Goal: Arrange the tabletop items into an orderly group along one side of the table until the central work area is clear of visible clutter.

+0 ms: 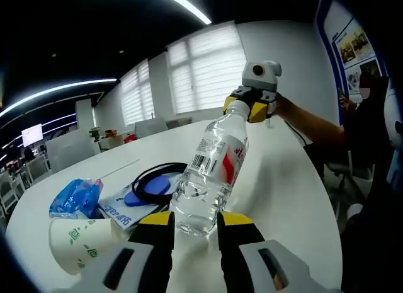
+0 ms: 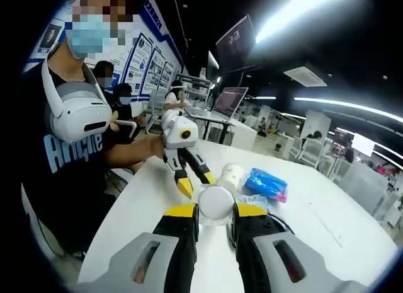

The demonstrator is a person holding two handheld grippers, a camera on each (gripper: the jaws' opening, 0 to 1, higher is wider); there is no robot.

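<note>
A clear plastic water bottle [image 1: 211,173] with a red and white label is held lifted and tilted between two sets of tongs, one at each end. In the left gripper view, the left tongs [image 1: 195,227] clamp the bottle's base, while the right tongs [image 1: 247,108] close on its white cap at the far end. In the right gripper view, the right tongs [image 2: 215,211] grip the cap [image 2: 216,202] head-on, with the left tongs [image 2: 194,178] visible just beyond. Holding both ends likely steadies the bottle so it can be carried to one side

The rest of the clutter lies on the white tabletop [image 1: 277,179], left of the bottle: a paper cup [image 1: 79,241] on its side at the near edge, a blue plastic packet [image 1: 75,197], a printed pouch [image 1: 126,211], and a black cable loop [image 1: 160,179] around a blue disc [image 1: 148,191]. None of it looks grouped yet, so the centre remains cluttered
</note>
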